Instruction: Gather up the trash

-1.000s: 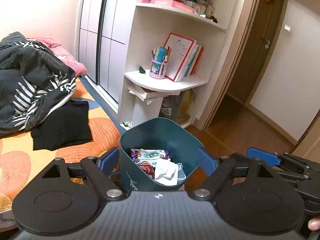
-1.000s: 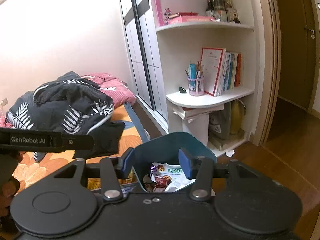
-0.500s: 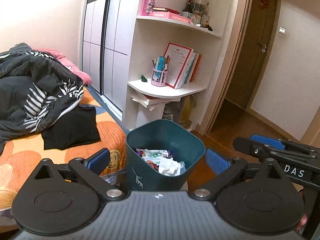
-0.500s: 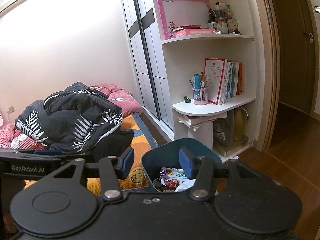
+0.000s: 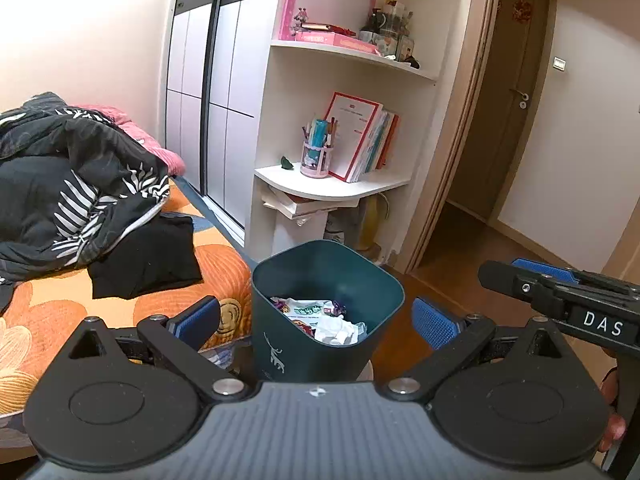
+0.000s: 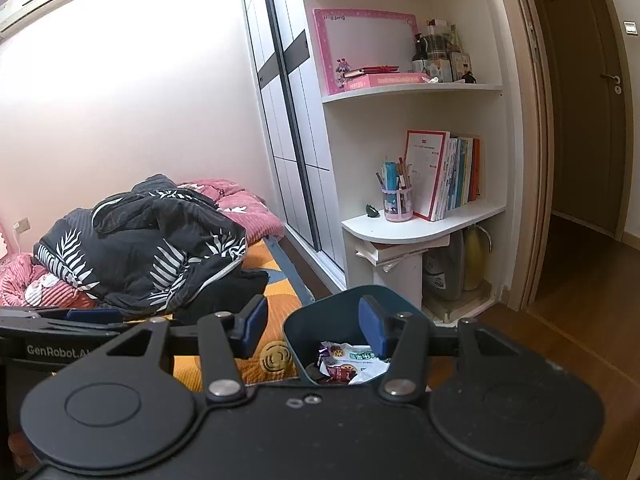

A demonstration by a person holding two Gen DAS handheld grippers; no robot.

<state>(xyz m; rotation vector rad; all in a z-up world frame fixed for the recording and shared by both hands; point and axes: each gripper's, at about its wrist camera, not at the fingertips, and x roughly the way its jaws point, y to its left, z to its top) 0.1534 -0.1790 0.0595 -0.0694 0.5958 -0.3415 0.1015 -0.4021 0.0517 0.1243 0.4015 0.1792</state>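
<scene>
A dark teal trash bin stands on the floor beside the bed; it also shows in the right wrist view. Inside lie snack wrappers and crumpled white paper. My left gripper is open and empty, its blue pads wide on either side of the bin. My right gripper is open and empty, above and behind the bin. The right gripper also appears at the right edge of the left wrist view.
A bed with an orange sheet, a black leaf-print quilt and black clothing lies left. A white corner shelf with books and a pen cup stands behind the bin. A doorway opens at right.
Both grippers have pulled up and back from the bin. The left gripper's jaws have spread wider apart. The bin has stayed in place.
</scene>
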